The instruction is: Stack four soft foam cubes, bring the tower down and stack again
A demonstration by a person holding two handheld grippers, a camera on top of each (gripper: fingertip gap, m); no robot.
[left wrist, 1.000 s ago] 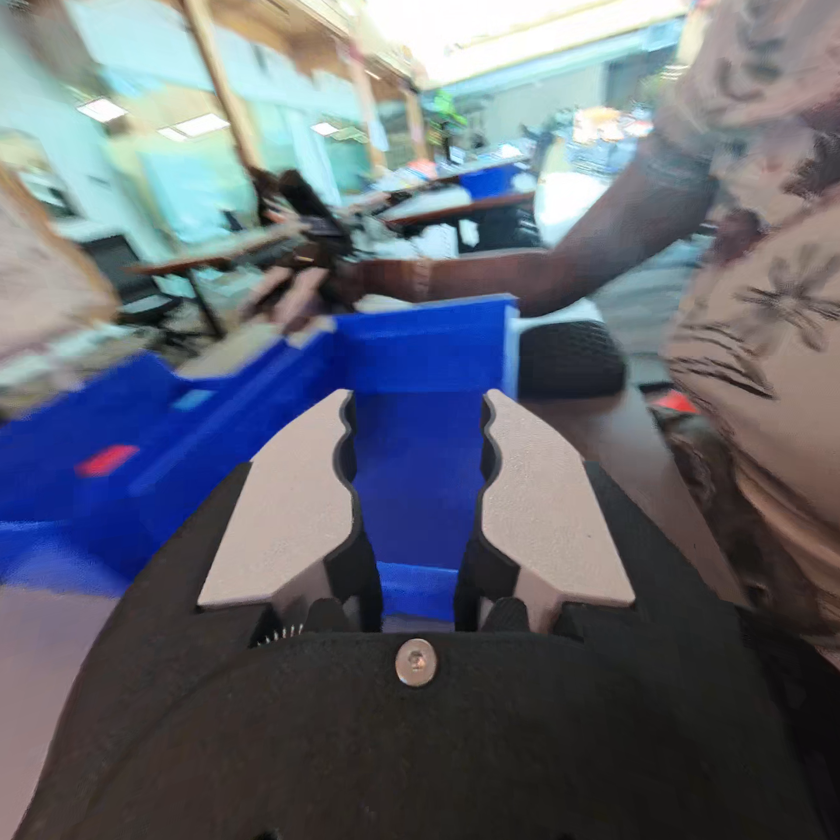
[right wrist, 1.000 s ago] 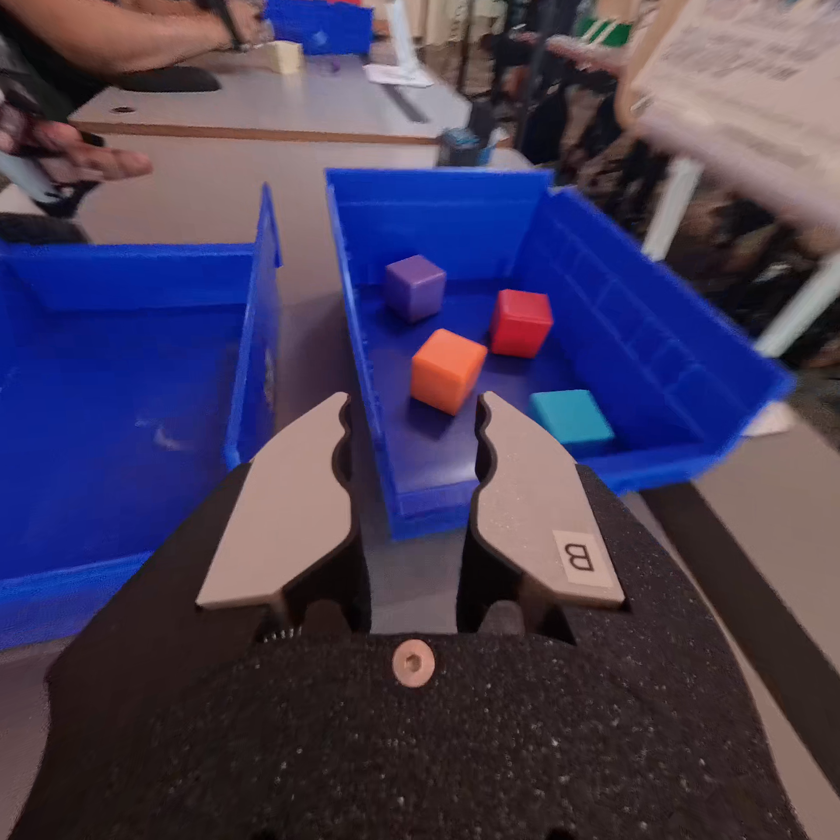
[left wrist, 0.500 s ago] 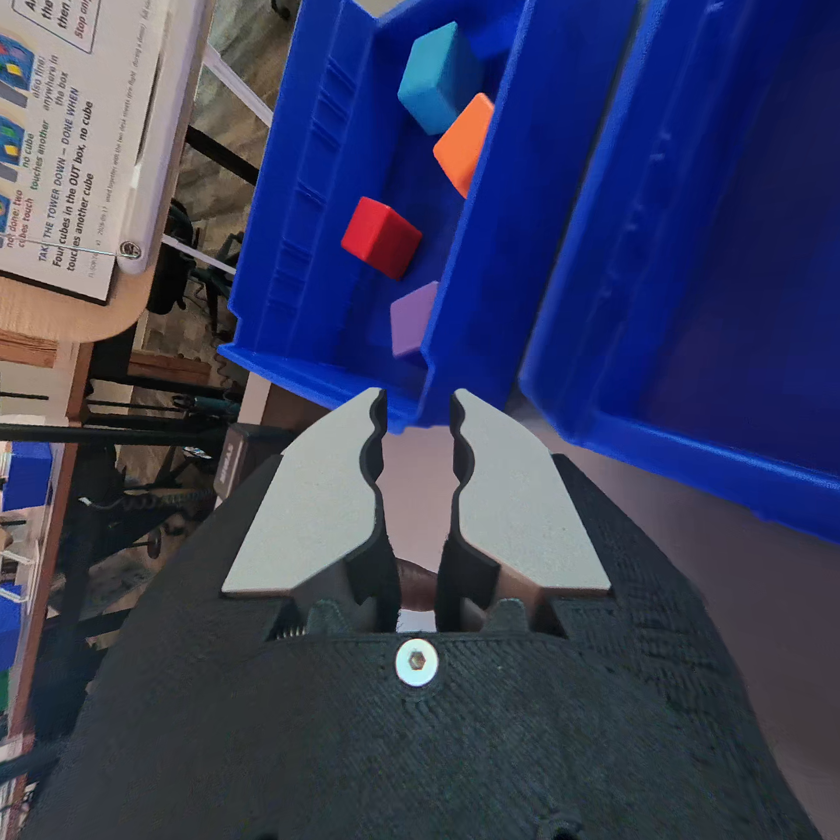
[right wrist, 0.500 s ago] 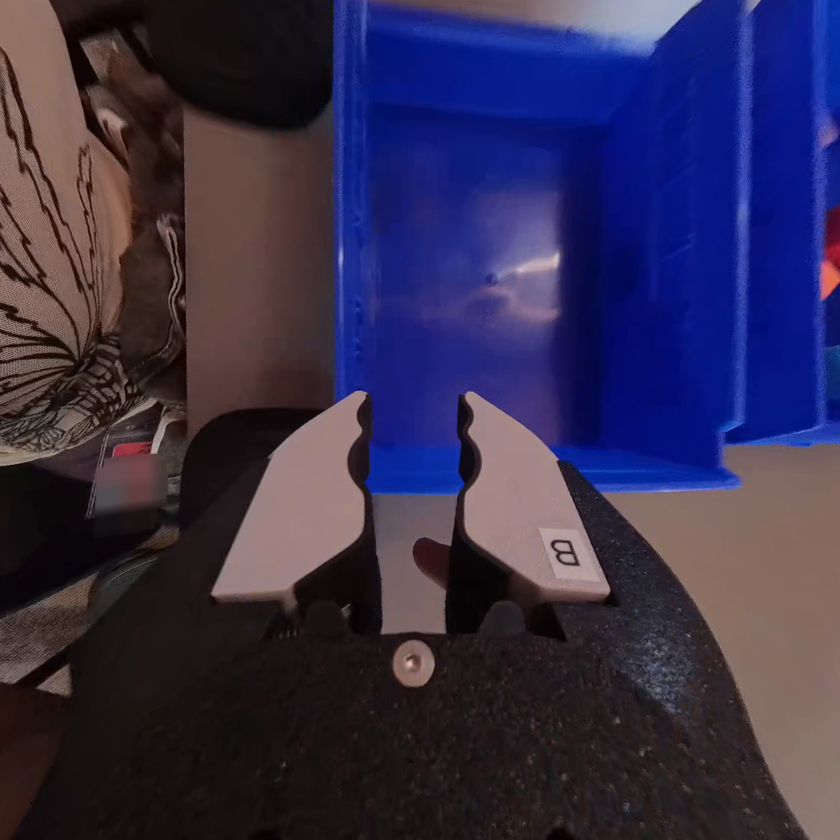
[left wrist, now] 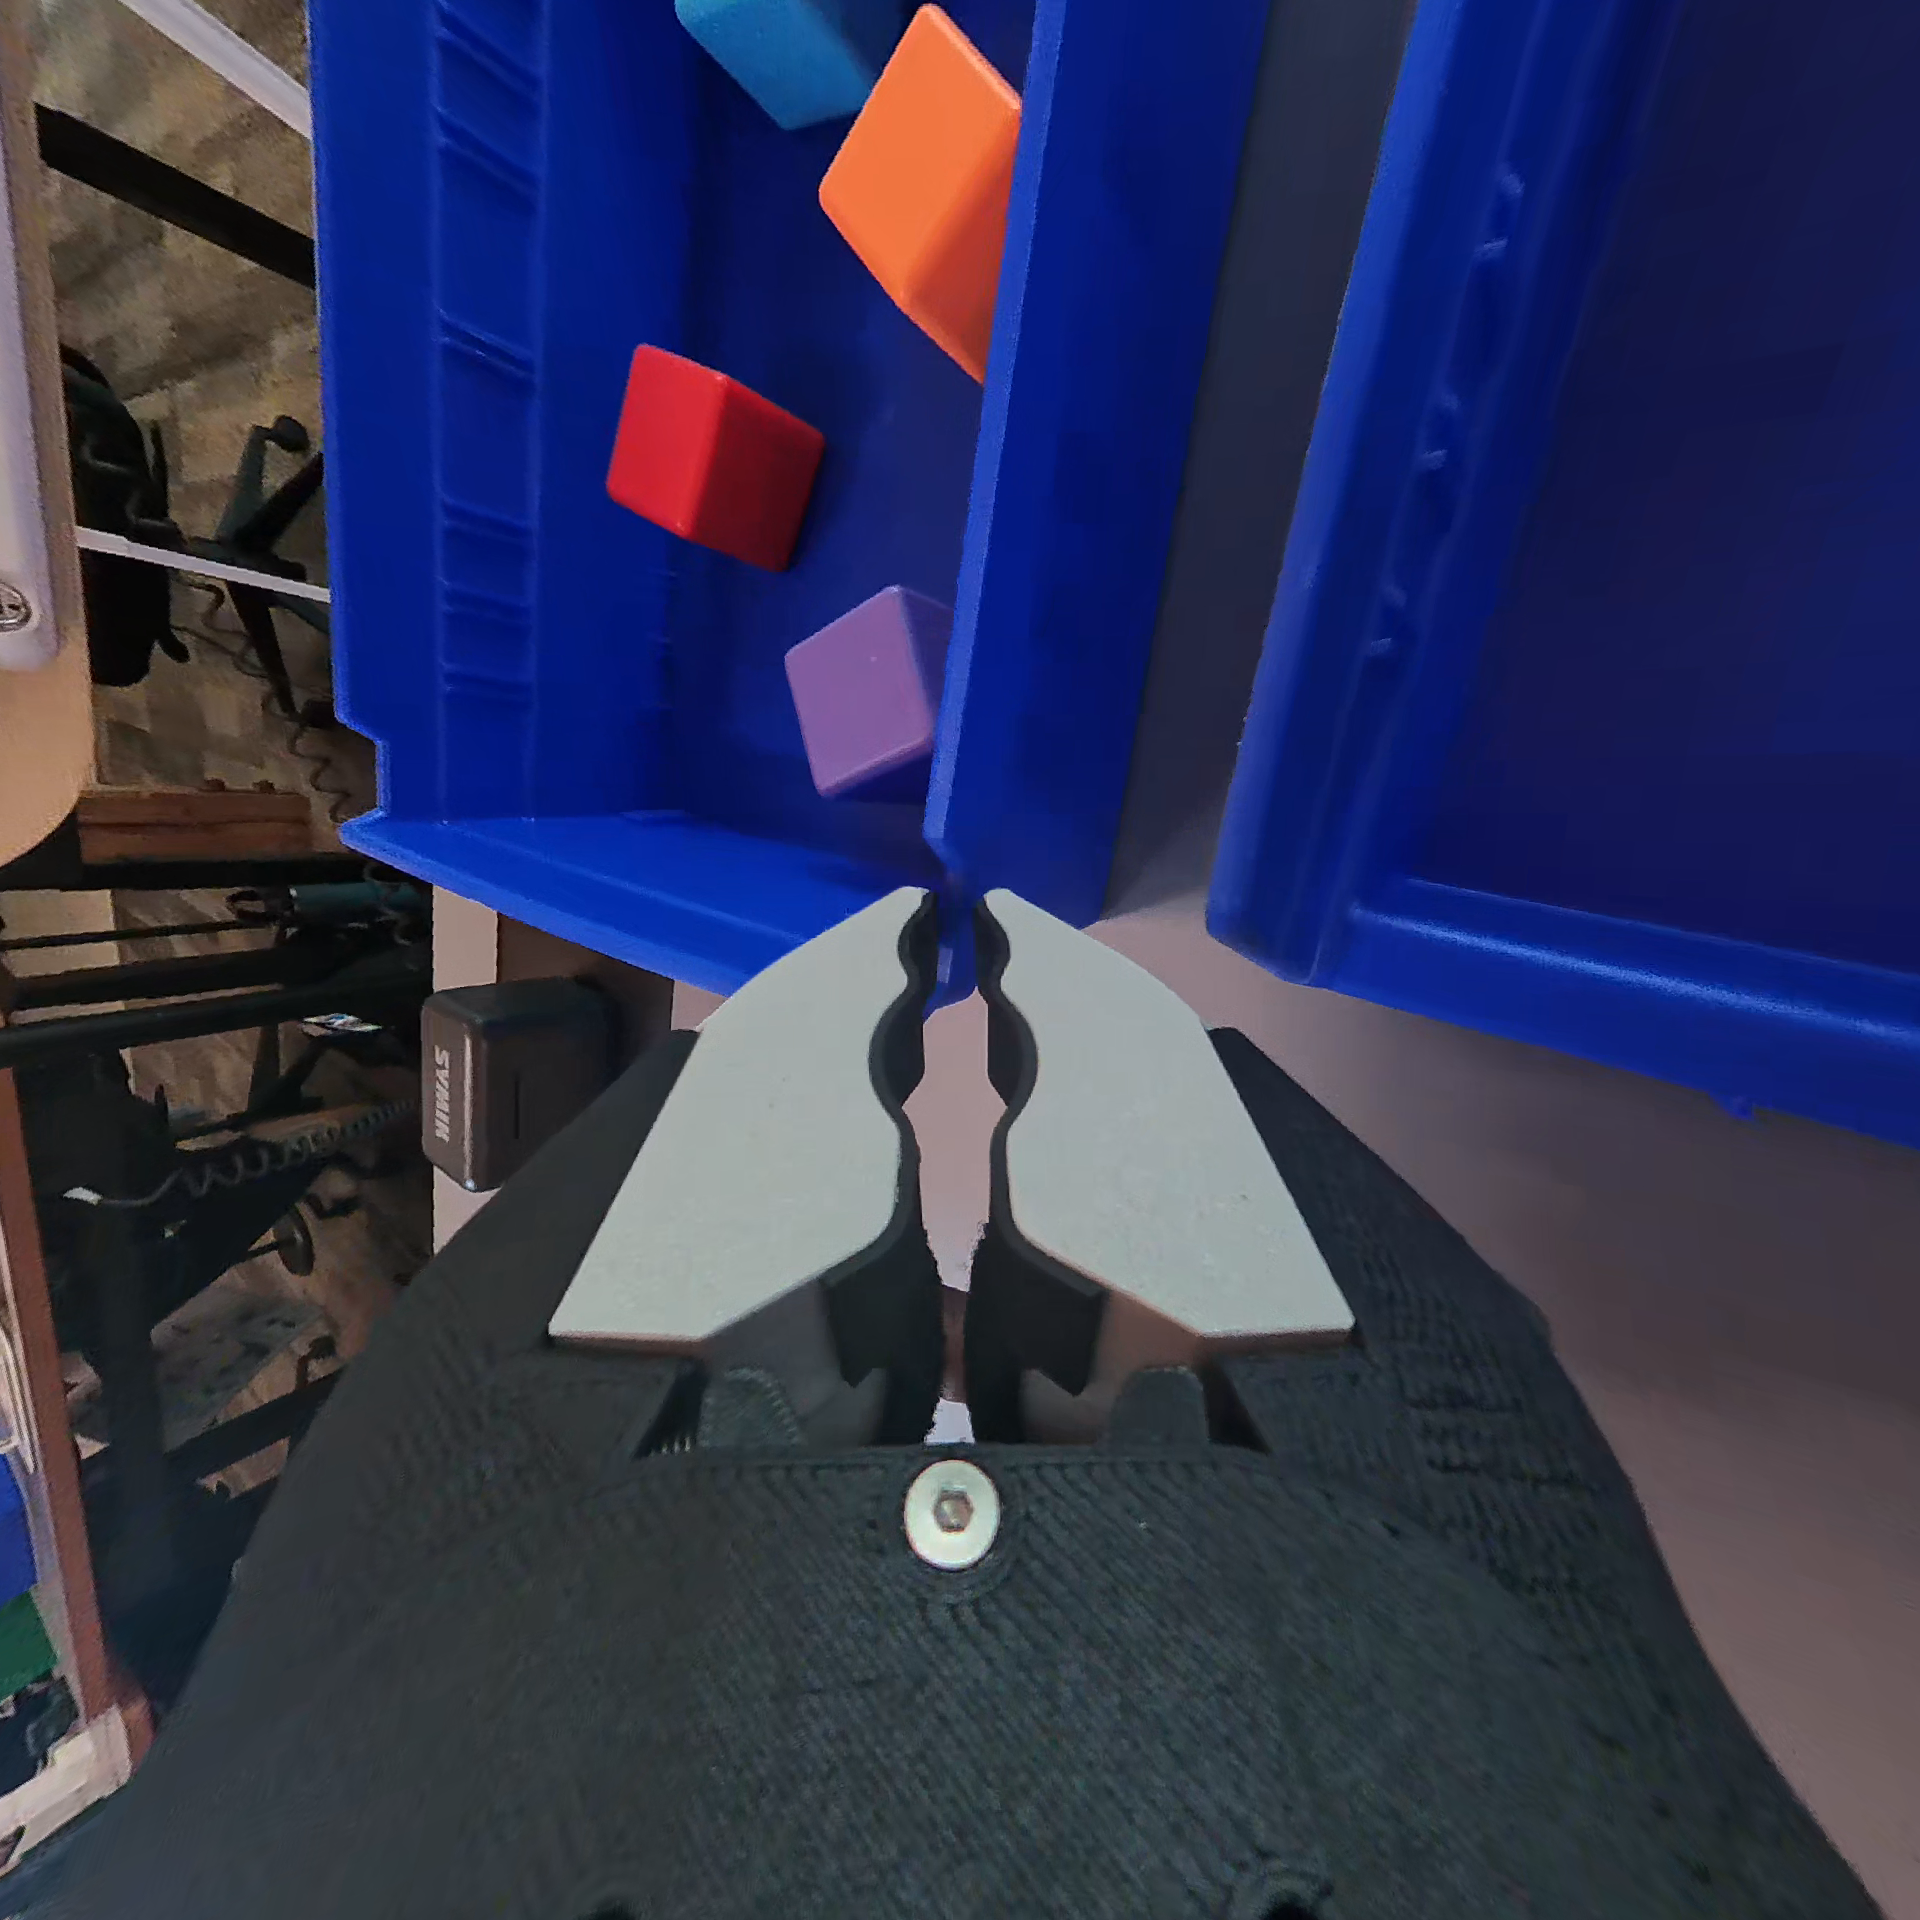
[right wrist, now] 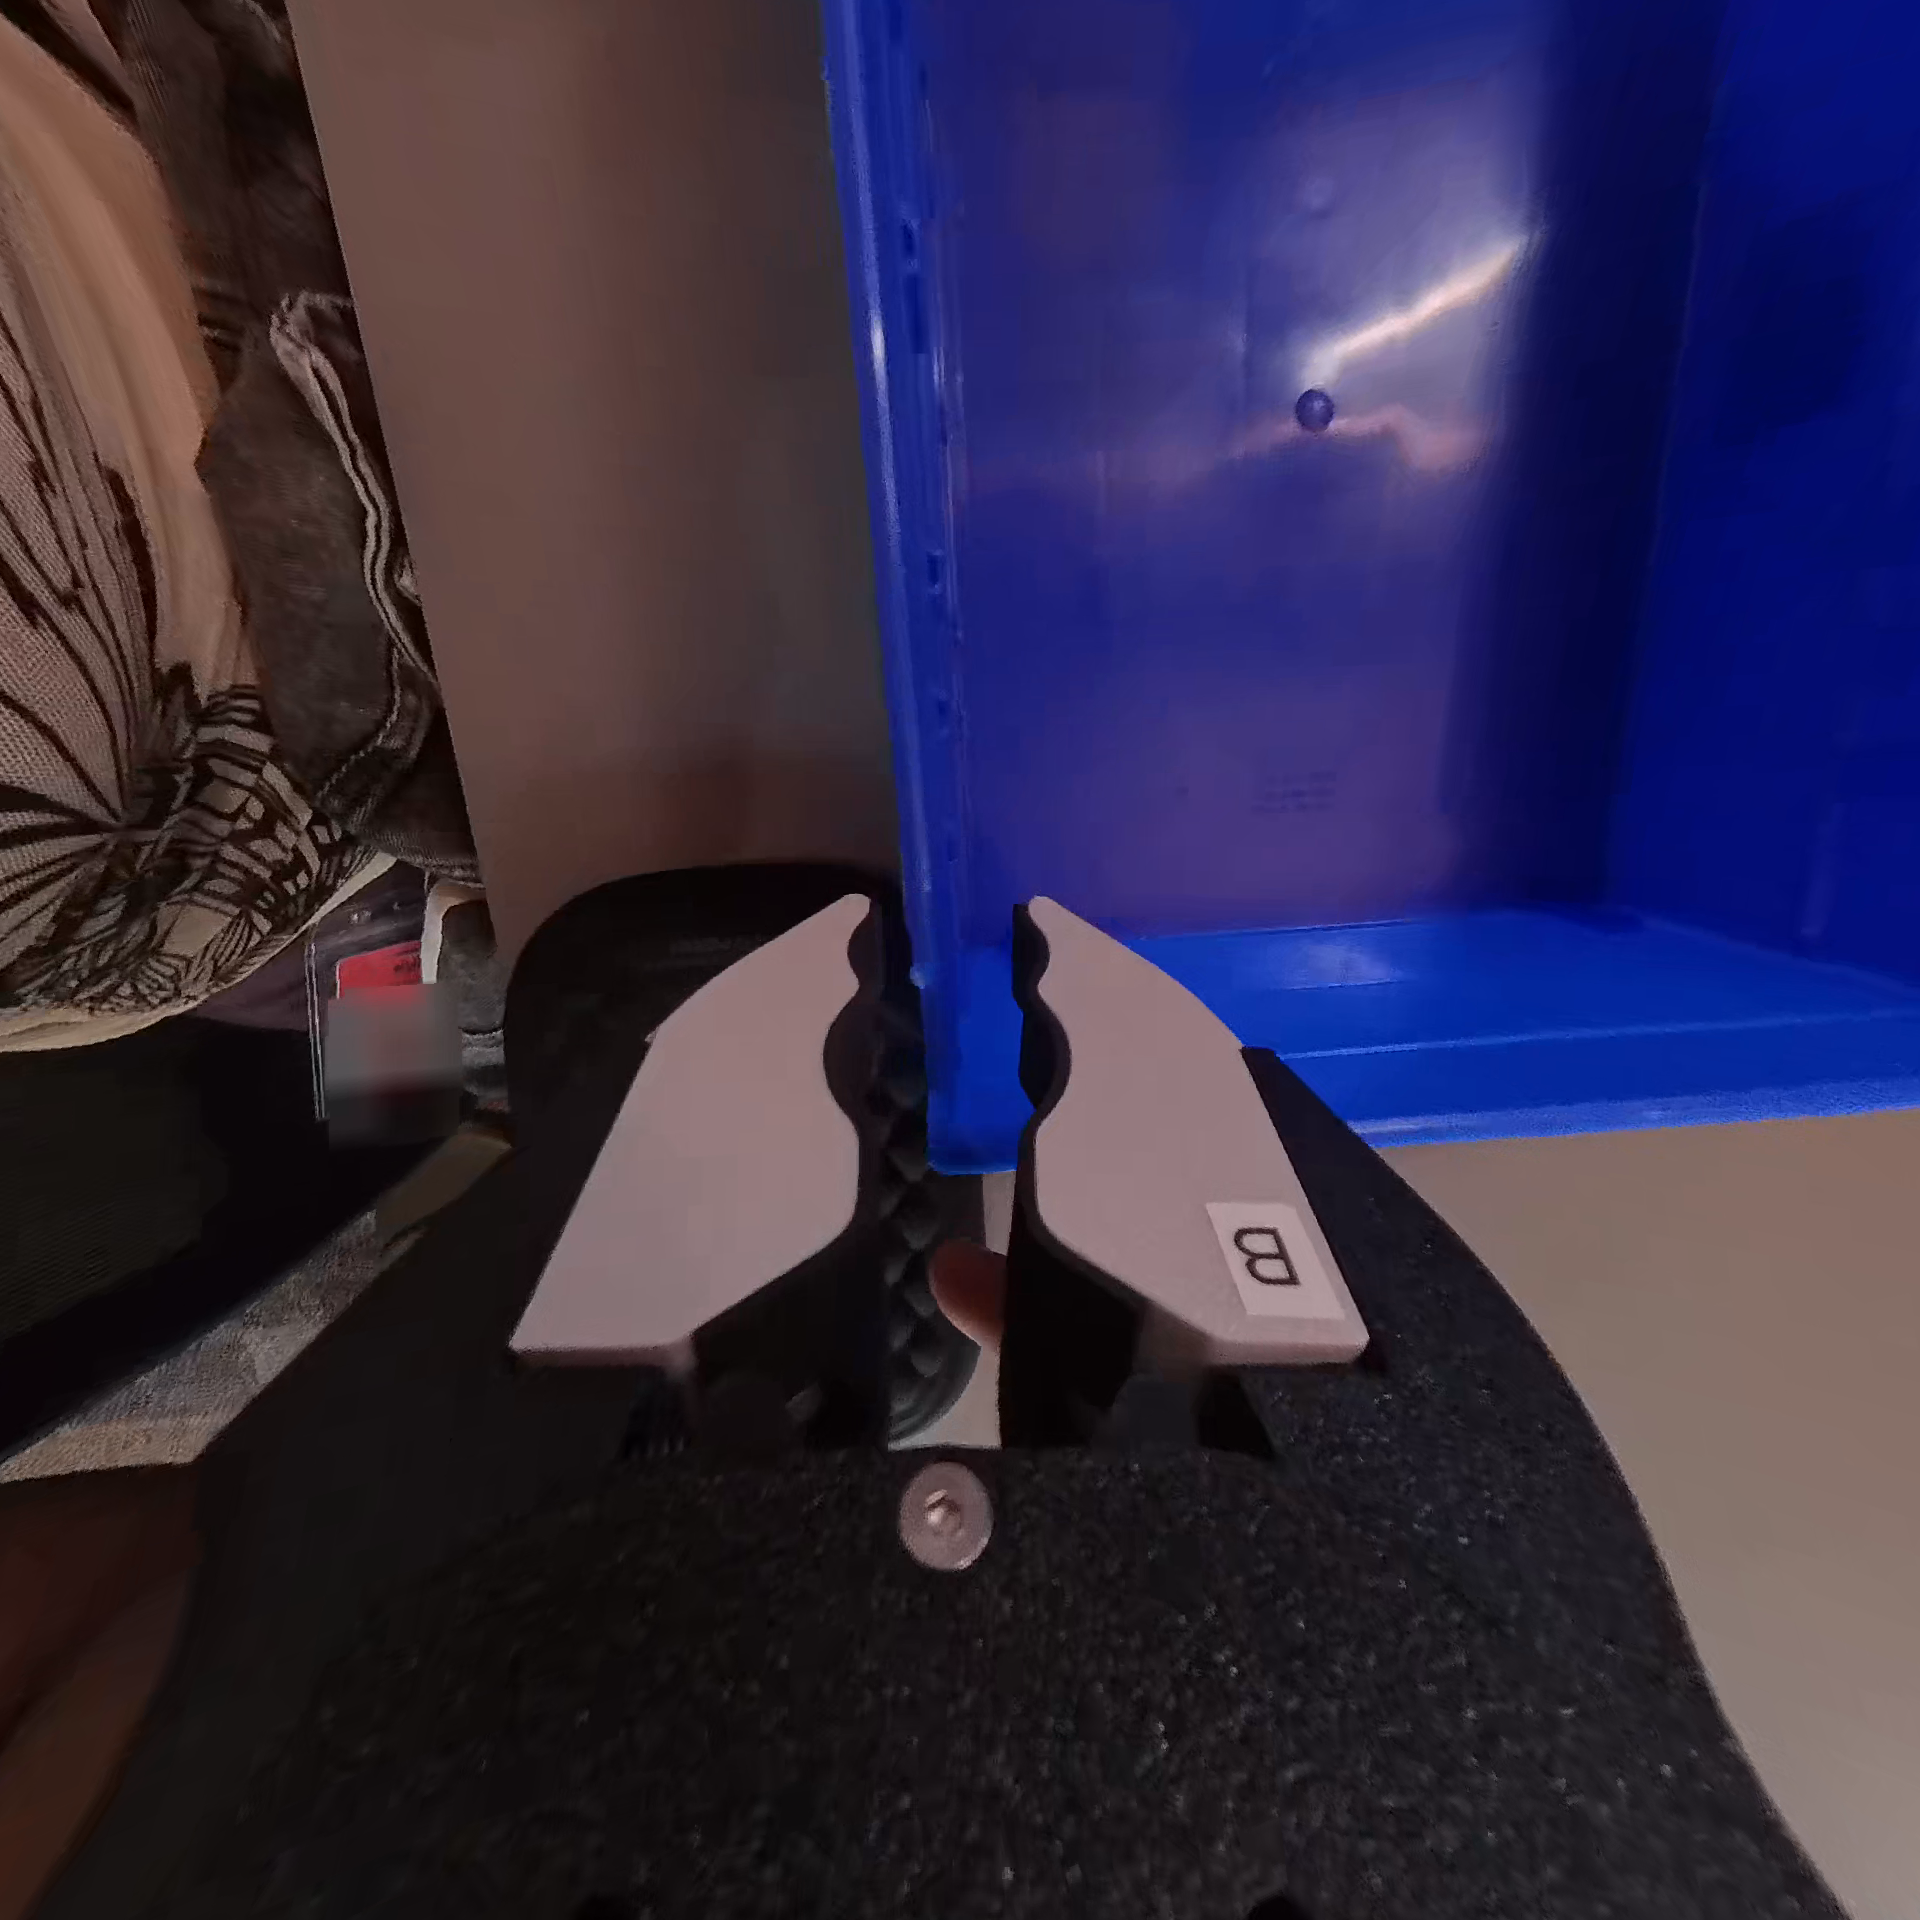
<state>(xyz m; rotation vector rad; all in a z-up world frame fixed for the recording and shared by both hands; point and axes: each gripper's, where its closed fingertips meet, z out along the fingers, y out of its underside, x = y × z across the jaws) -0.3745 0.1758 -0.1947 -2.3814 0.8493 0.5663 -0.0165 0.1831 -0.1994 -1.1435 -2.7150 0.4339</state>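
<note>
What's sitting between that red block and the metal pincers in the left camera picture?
In the left wrist view, the purple cube lies between the red cube and the left gripper, then the blue bin's corner rim, which the gripper pinches.

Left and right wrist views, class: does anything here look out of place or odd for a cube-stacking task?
Yes. Neither gripper is on a cube. The left gripper pinches a corner of the bin holding the loose red cube and purple cube; the right gripper straddles the empty bin's wall.
</note>
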